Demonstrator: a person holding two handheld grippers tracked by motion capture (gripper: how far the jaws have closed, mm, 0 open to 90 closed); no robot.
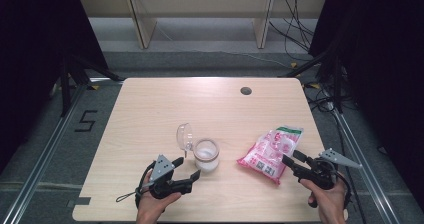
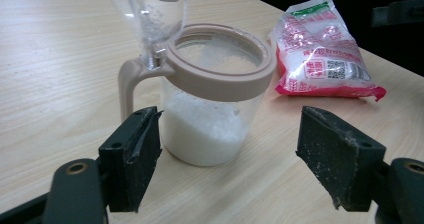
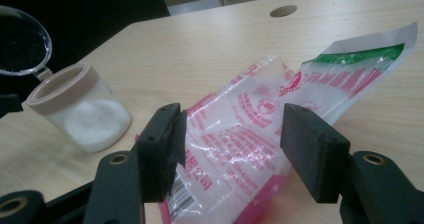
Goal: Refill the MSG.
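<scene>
Right gripper view: right gripper [image 3: 230, 151] jaws apart astride soft, slippery sugar bag [image 3: 250, 139], pinch its corner; left gripper [image 2: 230, 164] agape before rigid jar [image 2: 210, 109].

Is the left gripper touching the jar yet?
Apart. In the left gripper view, both jaws of the left gripper stand open in front of the jar, with bare table visible between each jaw and the glass.

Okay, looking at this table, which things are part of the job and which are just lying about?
Part of the job:
- jar part full of white grains, its clear hinged lid flipped open
- pink-and-white bag
- left gripper, open
- right gripper, open

Just lying about:
- grommet hole in the table
- cables on the floor
</scene>
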